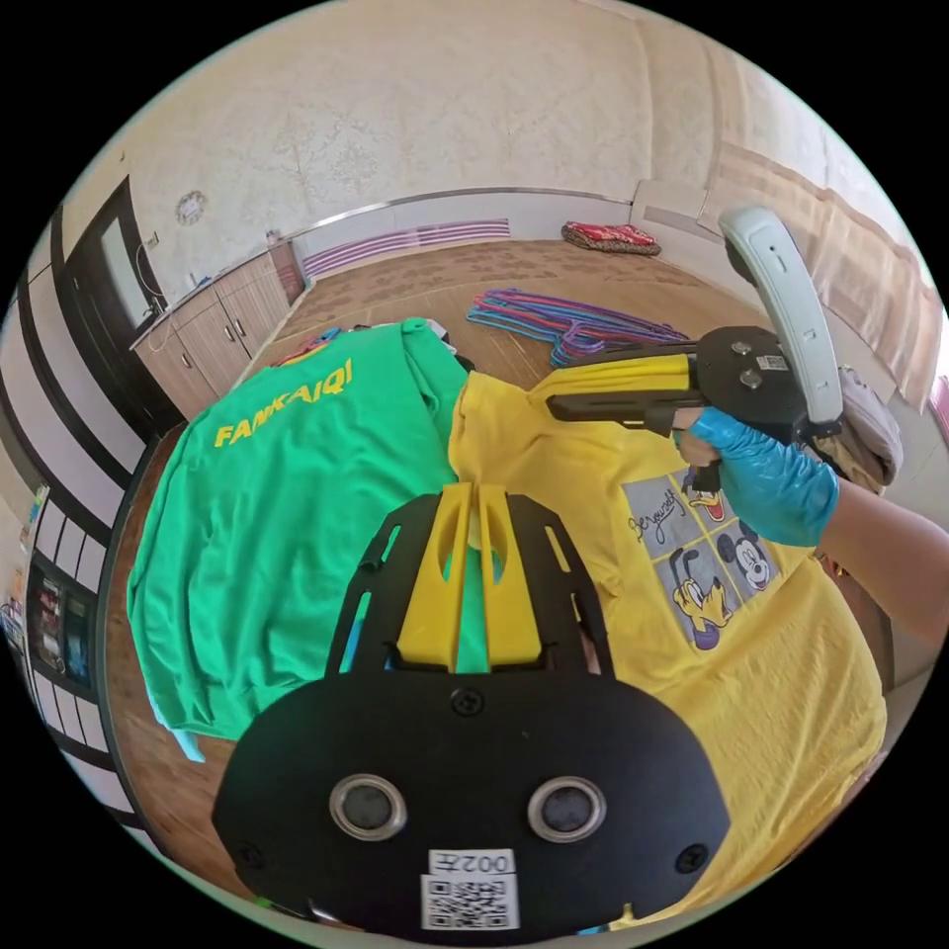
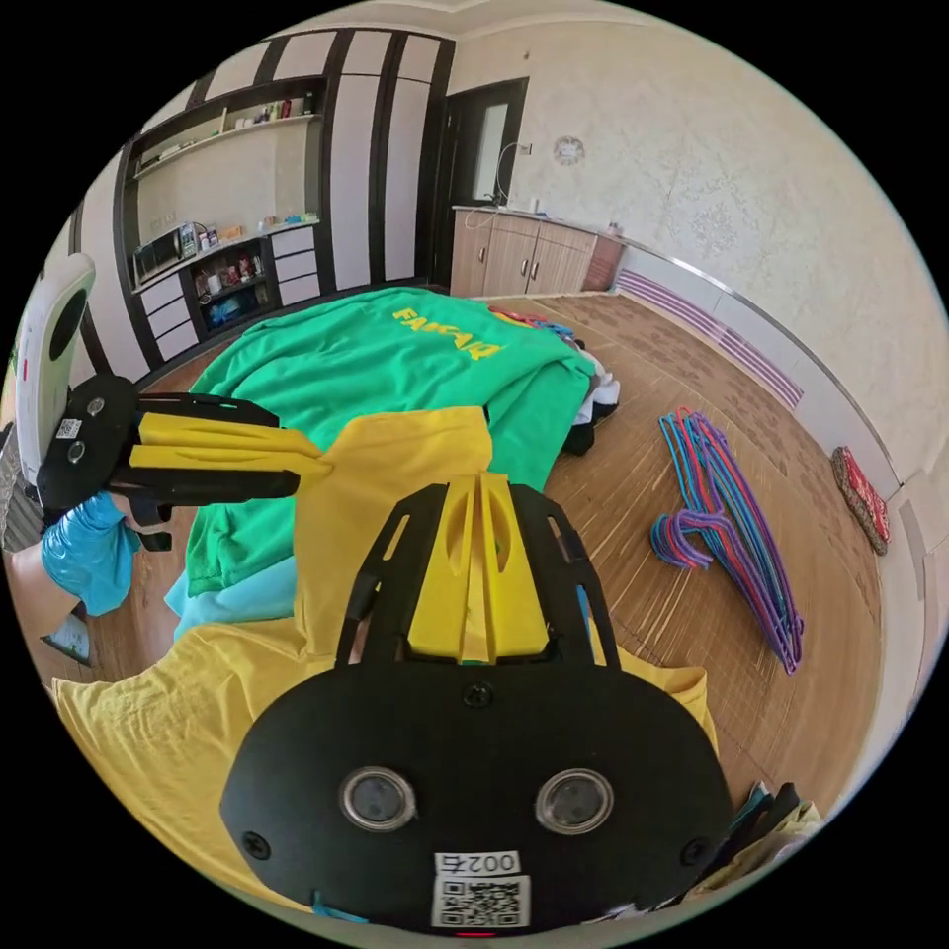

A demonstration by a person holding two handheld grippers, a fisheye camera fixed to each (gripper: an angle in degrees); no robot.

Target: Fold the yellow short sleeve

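Note:
The yellow short sleeve shirt with a cartoon print lies spread over a surface, its upper edge lifted. In the left gripper view my left gripper is shut on that edge near the collar. My right gripper, held by a blue-gloved hand, is shut on a raised corner of the shirt further right. In the right gripper view the right gripper pinches the yellow shirt, and the left gripper grips the same lifted edge at the left.
A green shirt with yellow lettering lies beside and partly under the yellow one. Coloured hangers lie on the wooden floor. A red cushion sits by the far wall. Cabinets and shelves stand behind.

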